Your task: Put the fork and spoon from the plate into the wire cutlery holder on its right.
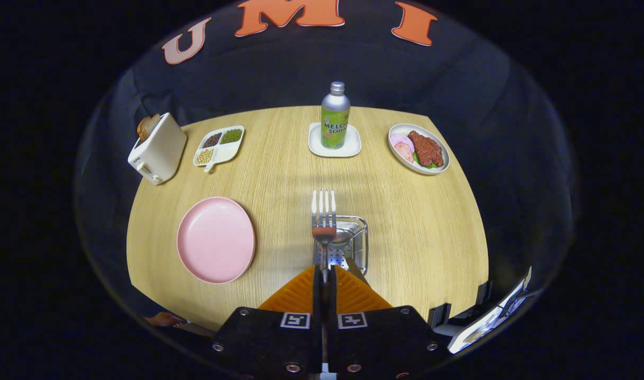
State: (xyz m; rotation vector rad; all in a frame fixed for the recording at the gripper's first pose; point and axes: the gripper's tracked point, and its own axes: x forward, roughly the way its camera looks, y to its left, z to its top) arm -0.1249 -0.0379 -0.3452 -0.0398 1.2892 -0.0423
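Low in the frame's center, the gripper [324, 274] is clamping the fork [324, 216], tines pointing up-frame, directly over the wire cutlery holder [353, 240].

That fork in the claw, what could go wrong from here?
The claw pinches only the handle end of the fork, which sticks out tines-first above the wire cutlery holder. It might pivot or slip. Its tines could also catch the holder's rim or the spoon already lying inside.
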